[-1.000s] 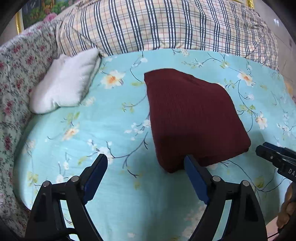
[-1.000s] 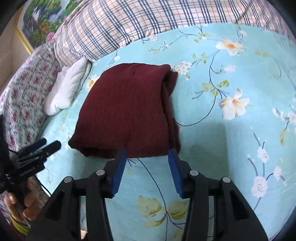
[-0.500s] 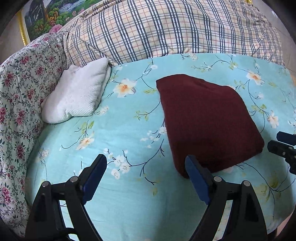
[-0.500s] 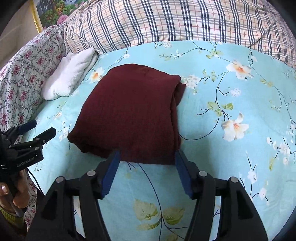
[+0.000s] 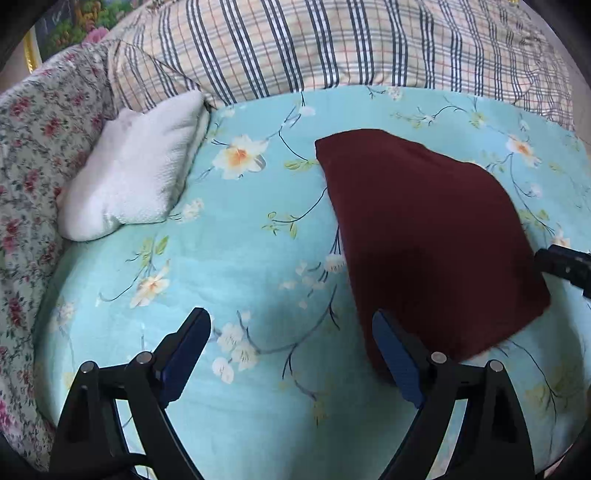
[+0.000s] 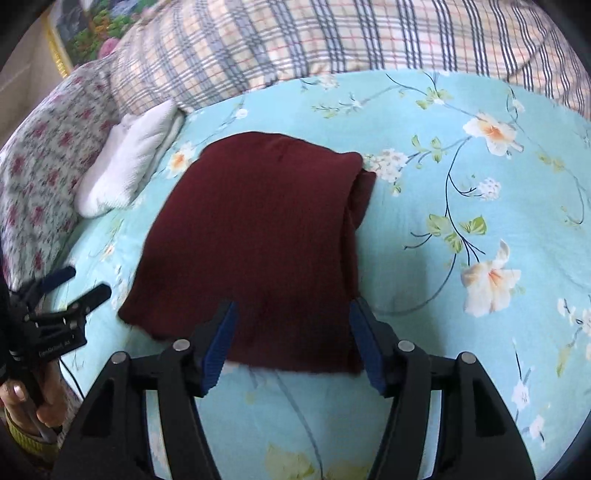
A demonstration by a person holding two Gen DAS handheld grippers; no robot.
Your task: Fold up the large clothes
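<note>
A dark red garment [image 5: 424, 236] lies folded into a thick rectangle on the turquoise flowered sheet [image 5: 240, 258]. My left gripper [image 5: 291, 325] is open above the sheet, its right finger over the garment's near left corner. Nothing is between its pads. In the right wrist view the garment [image 6: 258, 240] fills the middle. My right gripper [image 6: 291, 310] is open, its fingers straddling the near edge without pressing on it. The left gripper [image 6: 62, 302] shows at the left edge, held by a hand [image 6: 29, 402]. The right gripper's tip [image 5: 565, 266] appears at the right edge.
A small white pillow [image 5: 136, 181] lies left of the garment. A plaid quilt [image 5: 332, 48] is heaped along the far side of the bed. A rose-patterned cloth [image 5: 33, 147] borders the left side. A framed picture [image 6: 66, 33] hangs at the back left.
The right gripper's jaws have widened and it has come forward over the garment's near edge. The left gripper has shifted left and forward, so the white pillow looks nearer.
</note>
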